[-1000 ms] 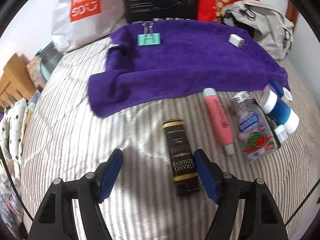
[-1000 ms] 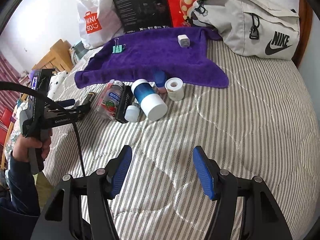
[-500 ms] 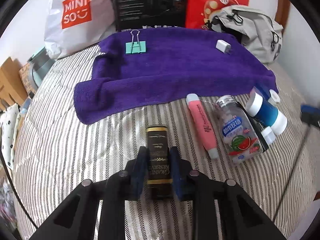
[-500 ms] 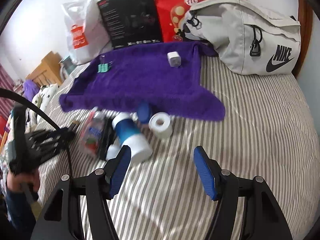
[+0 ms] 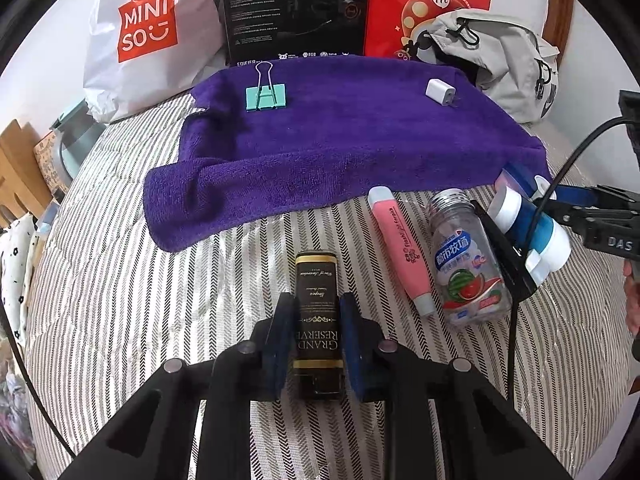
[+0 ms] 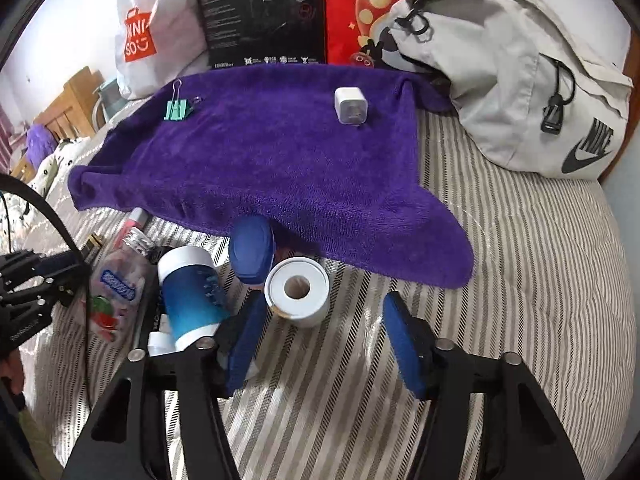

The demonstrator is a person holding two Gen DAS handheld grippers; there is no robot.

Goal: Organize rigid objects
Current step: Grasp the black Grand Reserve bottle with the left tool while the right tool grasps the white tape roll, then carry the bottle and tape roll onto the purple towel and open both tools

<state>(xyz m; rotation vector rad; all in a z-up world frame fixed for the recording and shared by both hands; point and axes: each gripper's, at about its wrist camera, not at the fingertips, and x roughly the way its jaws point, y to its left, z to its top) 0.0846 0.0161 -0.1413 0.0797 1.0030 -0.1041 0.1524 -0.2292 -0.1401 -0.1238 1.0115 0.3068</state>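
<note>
Two things, one binder clip and one white charger, lay on the far purple towel, while the left gripper clamped one black box on the near bed, the right gripper gaped by a half-hidden cluster.

Right gripper agape near white roll

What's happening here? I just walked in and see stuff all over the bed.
A person is sorting small objects with two handheld grippers. The left gripper has its jaws shut on a black Grand Reserve box lying on the striped bedspread. The right gripper is open, near a white tape roll. A binder clip and white charger sit on the purple towel.
</note>
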